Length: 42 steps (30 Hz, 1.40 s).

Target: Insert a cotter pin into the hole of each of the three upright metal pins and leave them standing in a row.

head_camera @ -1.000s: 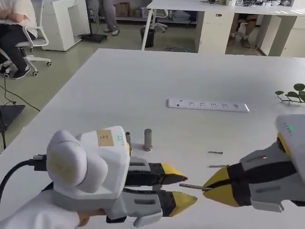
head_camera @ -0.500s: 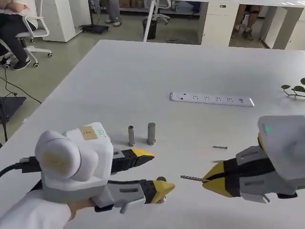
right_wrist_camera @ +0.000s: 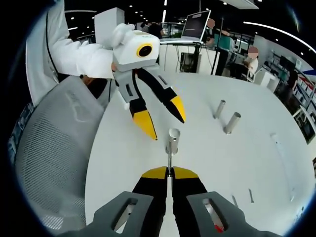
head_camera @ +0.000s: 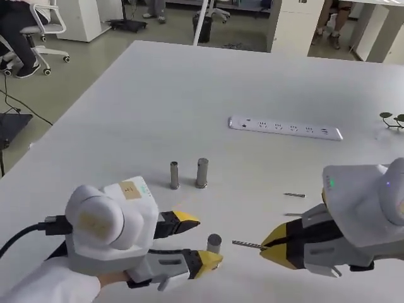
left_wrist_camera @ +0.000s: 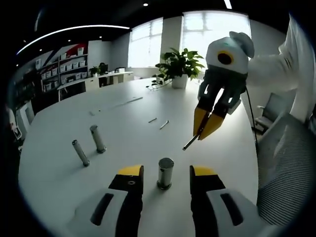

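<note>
Straddles upright metal pin (head_camera: 214, 243) on table (head_camera: 189, 113) w/ L claw (head_camera: 199, 242) spread apart; pinches cotter pin (head_camera: 245, 243) in closed R claw (head_camera: 270, 245), tip aimed at metal pin, just short.

Two pins (head_camera: 202, 172) stood side by side mid-table (head_camera: 189, 95), and a third pin (head_camera: 214, 243) stood nearer the near edge. Loose cotter pins (head_camera: 294, 195) lay to their right, with a power strip (head_camera: 285, 128) behind, toward the far edge.

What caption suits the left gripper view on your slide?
Open left tool flanks an upright grey metal pin; right tool holds a thin cotter pin.
</note>
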{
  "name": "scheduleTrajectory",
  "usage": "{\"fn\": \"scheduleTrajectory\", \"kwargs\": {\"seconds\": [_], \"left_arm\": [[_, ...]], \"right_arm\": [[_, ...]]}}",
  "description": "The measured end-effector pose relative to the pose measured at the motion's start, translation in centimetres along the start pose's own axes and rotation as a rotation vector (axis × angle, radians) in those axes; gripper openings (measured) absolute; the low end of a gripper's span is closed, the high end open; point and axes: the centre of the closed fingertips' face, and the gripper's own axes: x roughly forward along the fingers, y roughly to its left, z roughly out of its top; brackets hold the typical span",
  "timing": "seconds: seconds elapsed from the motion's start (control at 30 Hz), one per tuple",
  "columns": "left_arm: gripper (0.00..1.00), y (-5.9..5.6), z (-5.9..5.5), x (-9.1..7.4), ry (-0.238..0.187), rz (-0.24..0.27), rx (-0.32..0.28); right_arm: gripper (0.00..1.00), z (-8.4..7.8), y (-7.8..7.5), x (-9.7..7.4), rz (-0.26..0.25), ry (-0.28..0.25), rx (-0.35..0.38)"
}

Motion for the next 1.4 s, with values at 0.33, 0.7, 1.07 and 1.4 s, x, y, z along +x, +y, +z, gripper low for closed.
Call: {"fn": "scheduleTrajectory", "kwargs": {"seconds": [0.33, 0.7, 1.07, 1.4], "left_arm": [[0.31, 0.1, -1.8, 1.4, 0.020, -0.011, -0.035], [0.27, 0.2, -3.1, 2.7, 0.045, -0.012, -0.050], [0.13, 0.3, -3.2, 3.4, 0.035, -0.002, -0.062], [0.12, 0.3, -3.3, 3.4, 0.012, 0.012, -0.075]], "right_arm": [[0.00, -0.4, -0.3, 1.2, 0.011, 0.024, 0.013], [0.00, -0.2, -0.5, 2.4, 0.020, 0.030, 0.014], [0.00, -0.2, -0.7, 2.5, 0.020, 0.028, 0.008], [0.00, 0.0, -0.7, 3.2, 0.031, 0.036, -0.004]]}}
